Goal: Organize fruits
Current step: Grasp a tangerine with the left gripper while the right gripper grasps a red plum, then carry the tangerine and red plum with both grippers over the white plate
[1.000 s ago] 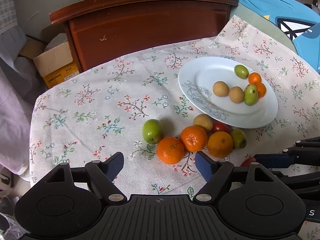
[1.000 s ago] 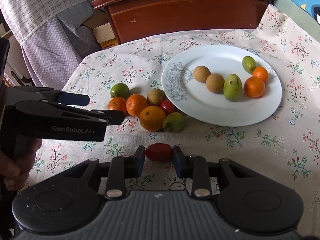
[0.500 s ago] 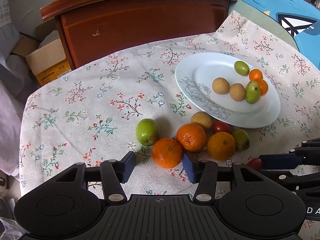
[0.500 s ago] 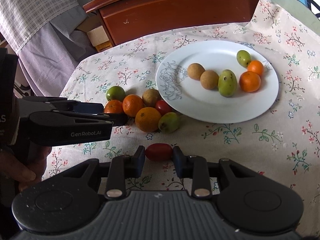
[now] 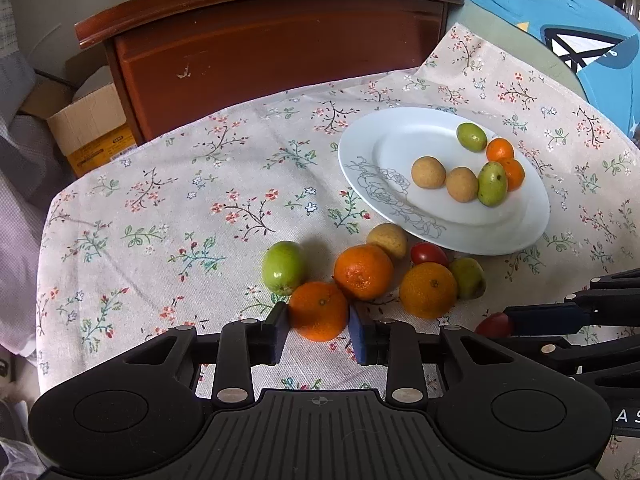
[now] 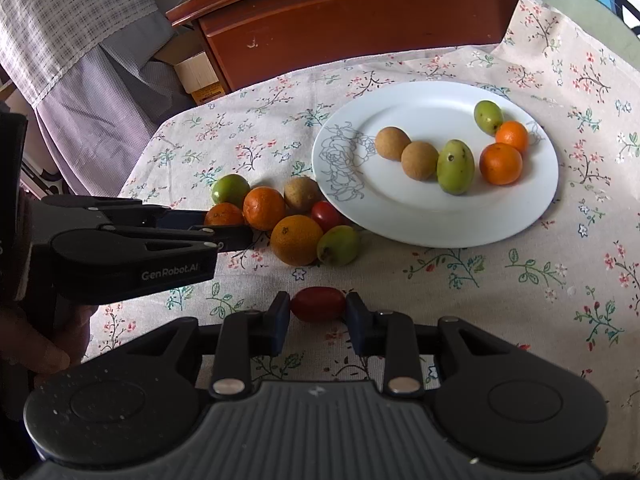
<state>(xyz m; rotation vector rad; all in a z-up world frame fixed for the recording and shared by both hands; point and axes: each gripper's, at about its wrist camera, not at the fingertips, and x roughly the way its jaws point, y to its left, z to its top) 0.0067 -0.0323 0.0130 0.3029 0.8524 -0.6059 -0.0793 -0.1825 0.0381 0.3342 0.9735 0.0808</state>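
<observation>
While the left tool [image 5: 318, 326] is closing its blue pads on the round orange tangerine [image 5: 318, 310] at the near edge of the fruit cluster, the fruit sits squarely between the fingers, straight ahead of the tool, on the flower-printed cloth of the desk [image 5: 160, 208]. The oval white plate with a grey rose drawing [image 5: 440, 220] lies beyond it and to the right, with six small fruits already on it, so I judge the coming carry runs forward and rightward over the other loose fruit. The right tool [image 6: 318, 314] is nearer the plate; it grips a small oblong red tomato [image 6: 318, 303] crosswise, its long axis spanning pad to pad. A second ago the left tool's fingers stood wide with nothing between them; now they flank the tangerine. The right tool's grip is unchanged.
</observation>
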